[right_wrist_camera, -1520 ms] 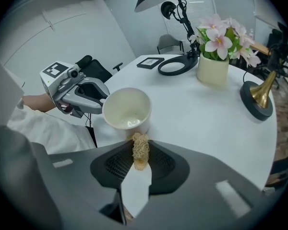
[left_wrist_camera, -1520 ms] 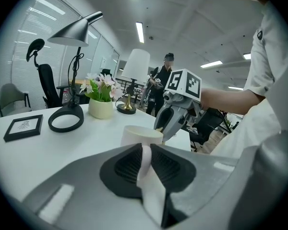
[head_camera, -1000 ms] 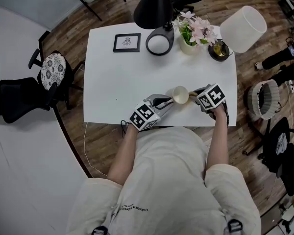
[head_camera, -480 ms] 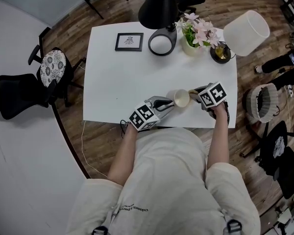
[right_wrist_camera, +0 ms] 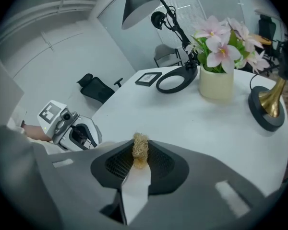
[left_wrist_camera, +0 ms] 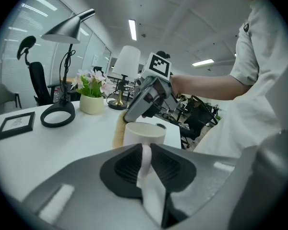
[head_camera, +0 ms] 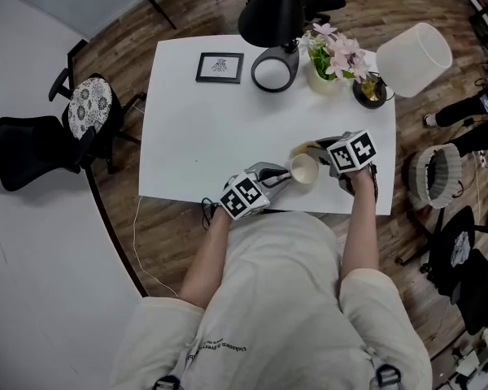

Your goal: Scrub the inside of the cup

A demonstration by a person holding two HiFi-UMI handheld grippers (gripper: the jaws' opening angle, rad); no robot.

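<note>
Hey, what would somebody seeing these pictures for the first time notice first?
Probably the two grippers close together at the person's edge of the white table: the left gripper is clamped on the handle of a cream cup, and the right gripper pinches a tan fibrous scrubber close by it. Next, the pink flowers and black desk lamp at the table's far edge.
</note>
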